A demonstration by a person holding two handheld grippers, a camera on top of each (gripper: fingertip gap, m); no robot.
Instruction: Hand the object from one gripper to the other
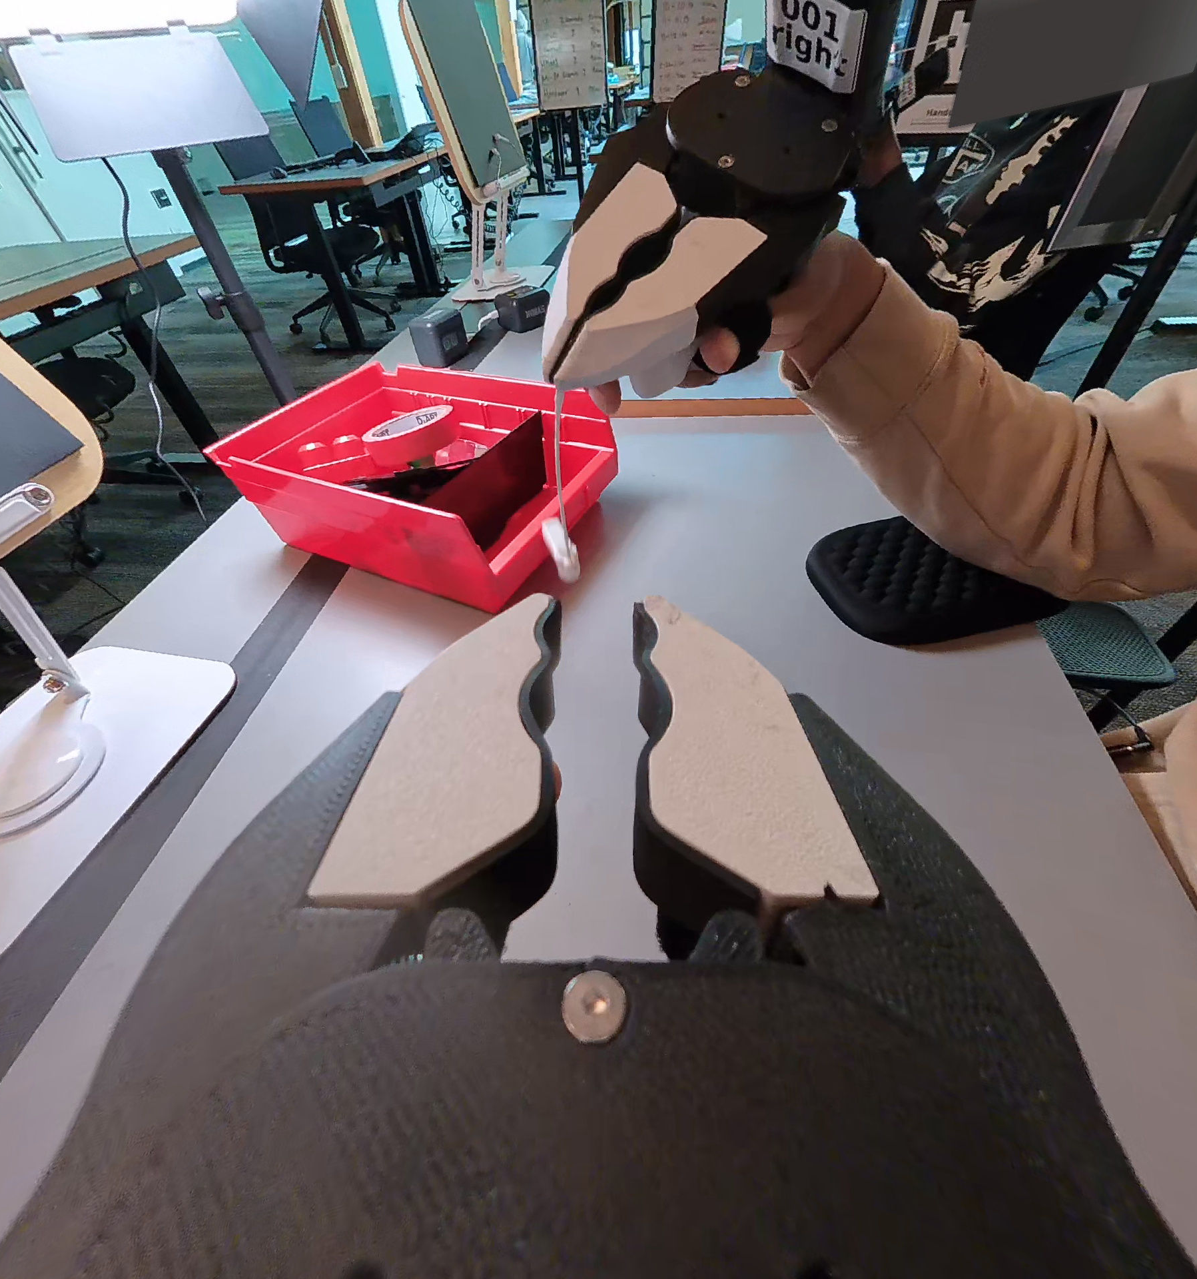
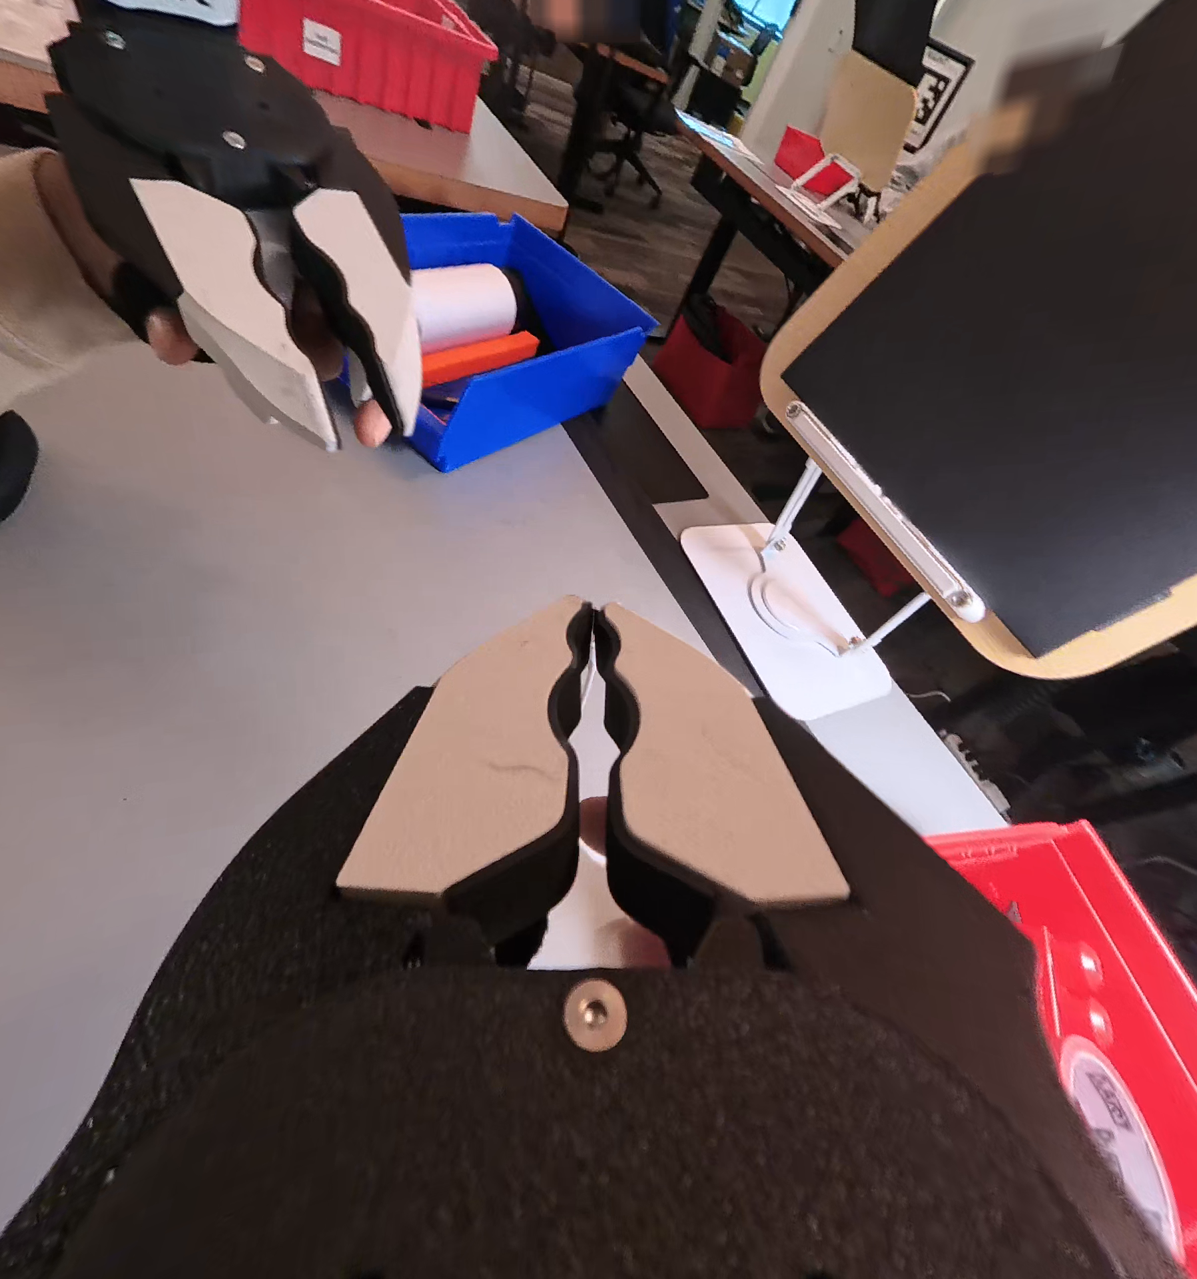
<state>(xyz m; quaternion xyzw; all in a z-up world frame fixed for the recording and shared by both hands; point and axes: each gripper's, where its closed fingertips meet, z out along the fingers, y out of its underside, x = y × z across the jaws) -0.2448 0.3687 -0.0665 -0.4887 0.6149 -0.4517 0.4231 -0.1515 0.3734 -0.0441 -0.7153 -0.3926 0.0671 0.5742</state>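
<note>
Right gripper (image 1: 555, 377) jaws pinching white cable (image 1: 559, 477) — left gripper (image 1: 595, 609) jaws parted, just below.

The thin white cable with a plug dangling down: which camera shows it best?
The left wrist view: the thin white cable hangs full length from the right gripper, plug lowest. The right wrist view shows only a white sliver between its shut jaws.

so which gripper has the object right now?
The right gripper: shut on a thin white cable that dangles from its tips. The left gripper is open and empty.
</note>
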